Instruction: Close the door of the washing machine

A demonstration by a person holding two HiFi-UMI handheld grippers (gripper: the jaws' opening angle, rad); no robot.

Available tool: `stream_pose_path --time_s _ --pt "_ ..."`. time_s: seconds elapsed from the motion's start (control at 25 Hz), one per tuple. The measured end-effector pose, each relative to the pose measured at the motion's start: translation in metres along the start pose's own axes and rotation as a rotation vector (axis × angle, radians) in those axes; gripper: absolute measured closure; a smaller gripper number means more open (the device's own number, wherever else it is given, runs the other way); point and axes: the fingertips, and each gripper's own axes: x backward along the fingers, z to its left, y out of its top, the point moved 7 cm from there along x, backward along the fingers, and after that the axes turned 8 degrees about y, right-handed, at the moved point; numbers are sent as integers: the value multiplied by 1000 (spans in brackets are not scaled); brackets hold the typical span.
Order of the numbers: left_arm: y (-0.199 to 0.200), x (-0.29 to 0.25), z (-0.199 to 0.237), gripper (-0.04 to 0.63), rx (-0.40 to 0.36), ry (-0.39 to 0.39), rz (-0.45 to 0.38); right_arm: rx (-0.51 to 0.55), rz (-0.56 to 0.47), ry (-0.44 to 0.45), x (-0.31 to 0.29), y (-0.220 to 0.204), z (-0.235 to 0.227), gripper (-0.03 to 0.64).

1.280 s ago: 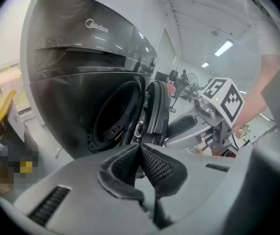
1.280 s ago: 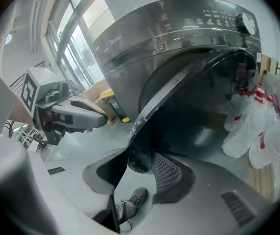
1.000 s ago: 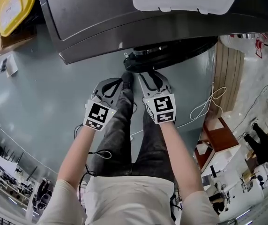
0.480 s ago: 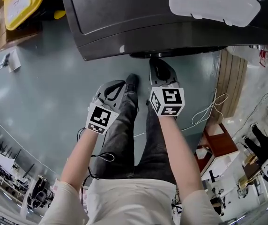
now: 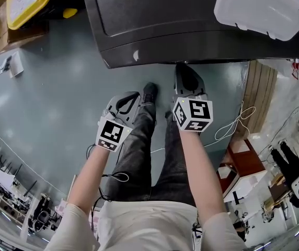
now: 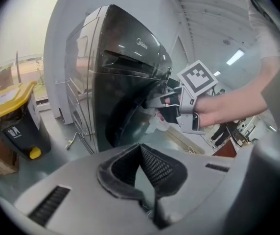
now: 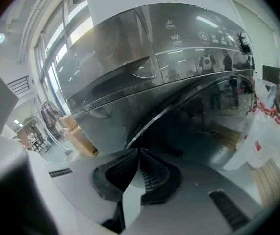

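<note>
The dark grey washing machine (image 5: pixel 191 20) fills the top of the head view. Its round dark door (image 7: pixel 198 116) lies close against the front; I cannot tell whether it is latched. My right gripper (image 5: pixel 182 69) is shut with nothing between its pads, its tip right at the machine's lower front edge. From the left gripper view, the right gripper (image 6: pixel 152 102) sits against the door (image 6: pixel 125 116) rim. My left gripper (image 5: pixel 134 95) hangs back to the left over the floor, away from the machine. Its pads (image 6: pixel 147 163) meet at the tip with nothing held.
A white plastic tub (image 5: pixel 264 7) lies on top of the machine. A yellow-lidded bin (image 5: pixel 29 1) and cardboard (image 5: pixel 13 35) stand at the left. A white cord (image 5: pixel 233 122) trails on the floor beside wooden boards (image 5: pixel 256 88). The person's shoe (image 5: pixel 149 90) is near the machine.
The door that stuck out from the machine's front has swung in. My right gripper went forward with it and its jaws closed. The left gripper drifted slightly.
</note>
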Motion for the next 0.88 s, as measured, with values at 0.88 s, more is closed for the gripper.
stream_pose_path --time_s 0.88 --pt "138 104 -43 586 -71 -72 -92 135 -15 -16 160 98 66 580"
